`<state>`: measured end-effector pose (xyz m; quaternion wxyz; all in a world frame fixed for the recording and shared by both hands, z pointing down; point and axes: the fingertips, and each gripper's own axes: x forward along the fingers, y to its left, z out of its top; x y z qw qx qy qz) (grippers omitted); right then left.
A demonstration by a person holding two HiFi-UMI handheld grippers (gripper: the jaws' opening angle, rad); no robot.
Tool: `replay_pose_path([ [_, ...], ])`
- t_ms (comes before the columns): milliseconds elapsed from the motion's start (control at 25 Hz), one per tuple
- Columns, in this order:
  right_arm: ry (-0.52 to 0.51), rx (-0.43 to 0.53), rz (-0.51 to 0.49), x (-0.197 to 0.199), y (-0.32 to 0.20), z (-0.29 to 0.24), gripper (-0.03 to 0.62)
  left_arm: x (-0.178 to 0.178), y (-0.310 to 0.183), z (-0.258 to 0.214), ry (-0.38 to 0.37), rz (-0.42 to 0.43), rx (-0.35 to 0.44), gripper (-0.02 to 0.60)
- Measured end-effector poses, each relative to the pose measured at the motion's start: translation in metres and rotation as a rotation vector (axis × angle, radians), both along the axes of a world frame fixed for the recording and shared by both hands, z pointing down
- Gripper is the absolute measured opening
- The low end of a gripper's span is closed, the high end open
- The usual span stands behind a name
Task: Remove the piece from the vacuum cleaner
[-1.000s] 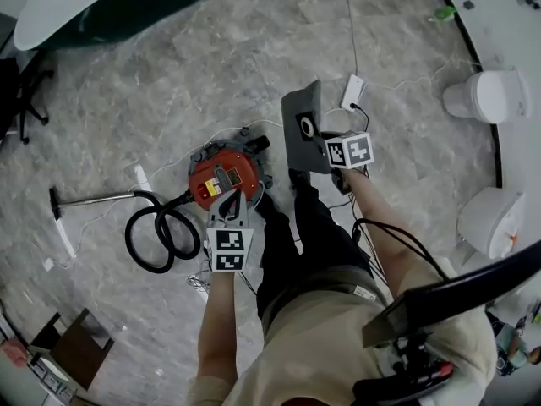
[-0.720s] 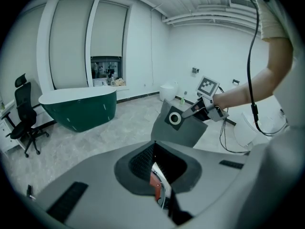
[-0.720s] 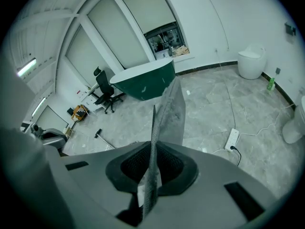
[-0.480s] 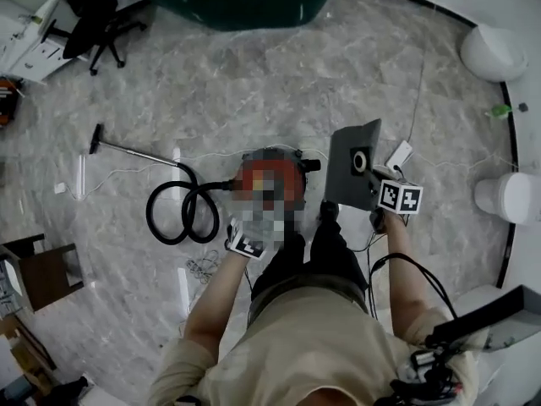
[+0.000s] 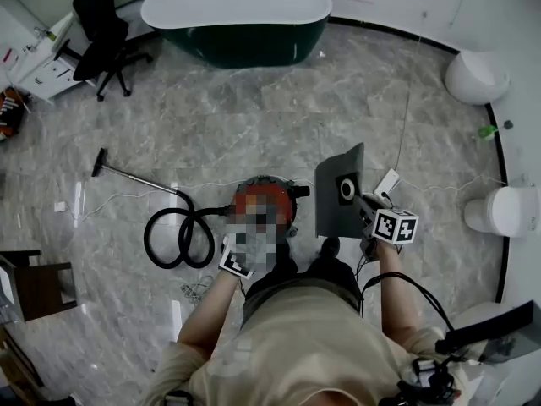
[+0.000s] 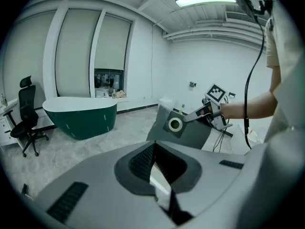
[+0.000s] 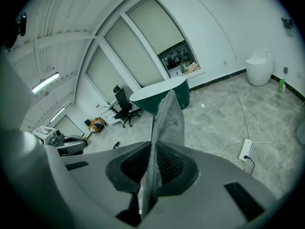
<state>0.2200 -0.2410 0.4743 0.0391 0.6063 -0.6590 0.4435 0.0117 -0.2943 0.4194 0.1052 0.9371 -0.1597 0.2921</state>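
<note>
Well, my right gripper (image 5: 355, 197) has its jaws closed on the edge of the dust bag (image 5: 331, 208). The right gripper view shows the grey fabric pinched edge-on between the pads and standing up out of them. The bag is a flat grey sheet with a pale round collar (image 5: 347, 190) on its face. It hangs in the air out in front of my right hand, clear of the floor and apart from the vacuum cleaner (image 5: 269, 186).

My left gripper (image 6: 152, 151) has its jaws drawn together at the tips with nothing between them. From its own view I look across at the bag and at my right hand holding it. In the head view, the left gripper sits above the near side of the vacuum cleaner, partly covered by a blurred patch.

The red vacuum cleaner stands on the grey marble floor (image 5: 254, 108) just ahead of my feet. Its black hose (image 5: 147, 240) is coiled to the left of it, and the wand (image 5: 135, 177) lies stretched out beyond the coil. A white power strip (image 5: 387, 182) lies on the floor just past the bag. Farther off stand a dark green bathtub (image 5: 237, 15) and a black office chair (image 5: 101, 24).
</note>
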Motion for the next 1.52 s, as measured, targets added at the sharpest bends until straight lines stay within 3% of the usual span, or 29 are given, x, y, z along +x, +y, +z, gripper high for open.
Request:
replay_pose_path([
  [360,-0.125,0.12,0.011,0.027,0.058,-0.039,0.031,0.064,0.046,-0.039,0.029,0.022,0.03,-0.006],
  [600,-0.162,0.125,0.001,0.071,0.099,-0.038,0.031,0.122,0.097,-0.06,0.061,0.027,0.052,-0.006],
  [960,-0.129,0.123,-0.106,0.139,0.141,-0.032,0.032,0.178,0.147,-0.056,0.053,-0.094,0.03,-0.006],
  [1280,-0.141,0.094,-0.201,0.123,0.128,-0.029,0.031,0.135,0.158,-0.05,-0.011,-0.211,-0.027,-0.006],
  [1520,-0.133,0.131,-0.275,0.057,0.116,-0.033,0.031,0.097,0.151,-0.047,0.022,-0.223,0.0,-0.006],
])
